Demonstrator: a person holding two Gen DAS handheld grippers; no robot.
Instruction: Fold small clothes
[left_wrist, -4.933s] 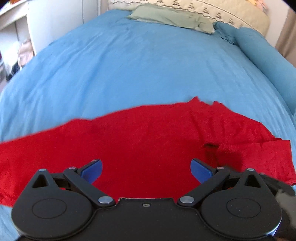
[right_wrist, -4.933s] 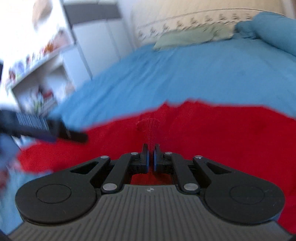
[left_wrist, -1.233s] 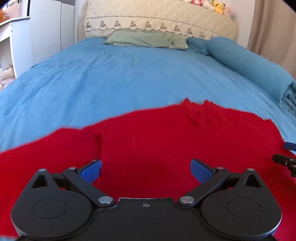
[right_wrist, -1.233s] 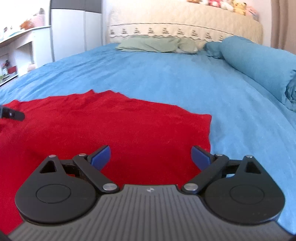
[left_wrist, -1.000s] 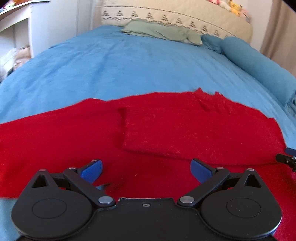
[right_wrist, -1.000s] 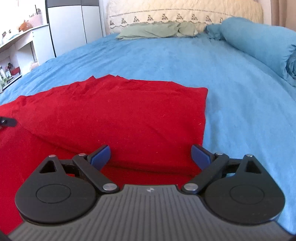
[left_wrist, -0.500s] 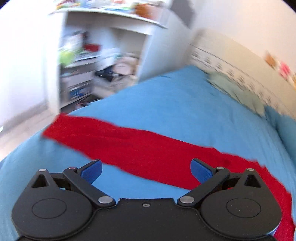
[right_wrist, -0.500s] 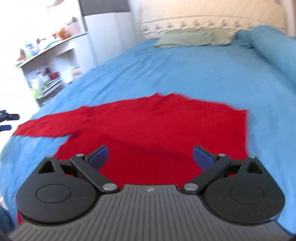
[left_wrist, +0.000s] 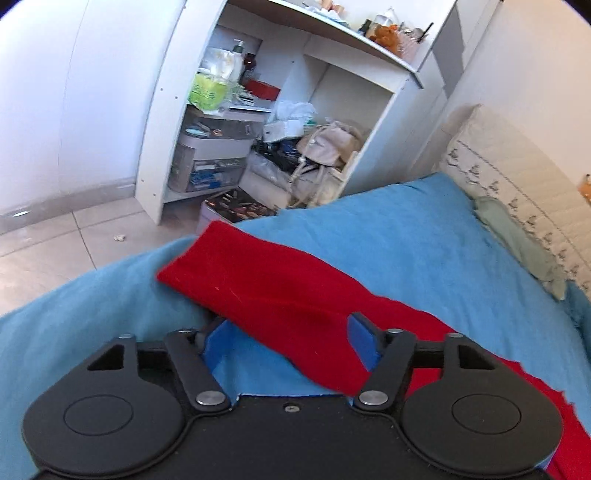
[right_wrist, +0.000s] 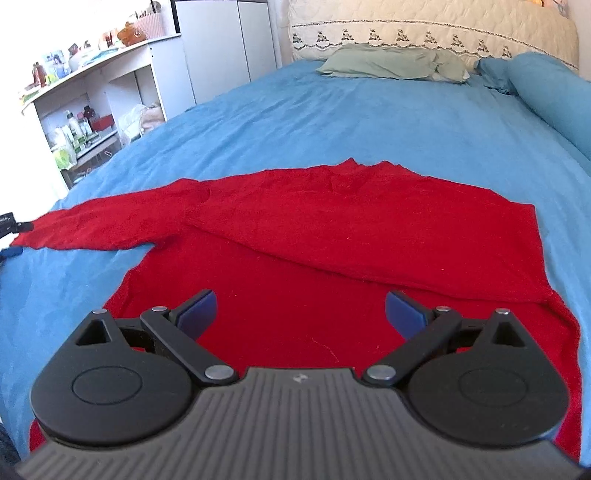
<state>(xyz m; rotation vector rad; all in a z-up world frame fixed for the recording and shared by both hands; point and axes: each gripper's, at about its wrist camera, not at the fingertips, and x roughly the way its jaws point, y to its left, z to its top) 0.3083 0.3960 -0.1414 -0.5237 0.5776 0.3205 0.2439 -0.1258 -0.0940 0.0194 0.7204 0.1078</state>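
A red knit long-sleeved top (right_wrist: 332, 236) is spread flat on the blue bedspread (right_wrist: 332, 114), one sleeve (left_wrist: 266, 280) stretched toward the bed's edge. That sleeve is straddled by the left gripper (left_wrist: 291, 339), jaws parted, not yet clamped. The right gripper (right_wrist: 301, 314) is held wide above the body.

Sweater (right_wrist: 332, 236) is solid bright red, no print, sitting on a plain blue bed (right_wrist: 369, 118). Upper right of the right wrist view: cream headboard (right_wrist: 424, 33) with a dark embroidered row, plus a sage green pillow (right_wrist: 388, 62). Both tongs (left_wrist: 291, 345) (right_wrist: 301, 314) are black with blue pads. White shelf (left_wrist: 332, 92) at the top of the left view, pale tiled floor (left_wrist: 55, 251) on the left.
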